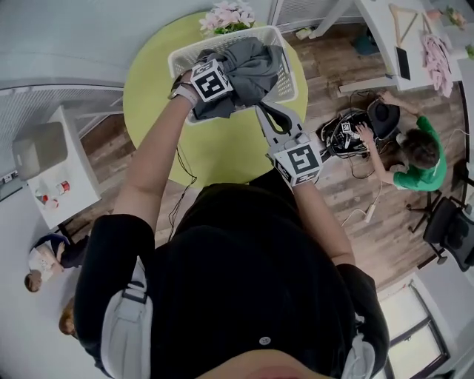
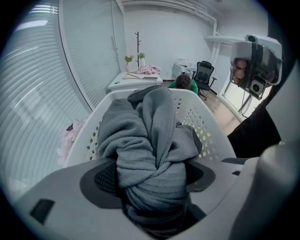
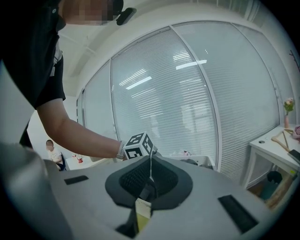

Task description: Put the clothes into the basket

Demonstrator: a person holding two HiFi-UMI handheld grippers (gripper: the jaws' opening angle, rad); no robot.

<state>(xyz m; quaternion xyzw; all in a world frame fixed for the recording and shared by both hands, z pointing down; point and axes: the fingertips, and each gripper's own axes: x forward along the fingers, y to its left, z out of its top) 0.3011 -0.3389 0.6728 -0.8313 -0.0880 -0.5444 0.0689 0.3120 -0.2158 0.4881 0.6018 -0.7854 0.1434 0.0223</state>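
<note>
Clamping clothes [image 1: 252, 65], left jaws hang over basket [image 1: 290, 78] by flowers [image 1: 228, 16]; right jaws pinch tag [image 3: 142, 209].

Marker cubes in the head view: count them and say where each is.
2. One marker cube sits on the left tongs over the basket; the other on the right tongs, nearer the person. None seems hidden.

Basket layout
The basket [image 1: 290, 74] stands on the table [image 1: 148, 89]; clothes [image 1: 252, 66] partly in it, flowers [image 1: 228, 16] behind it, right gripper [image 1: 264, 113] before it.
</note>
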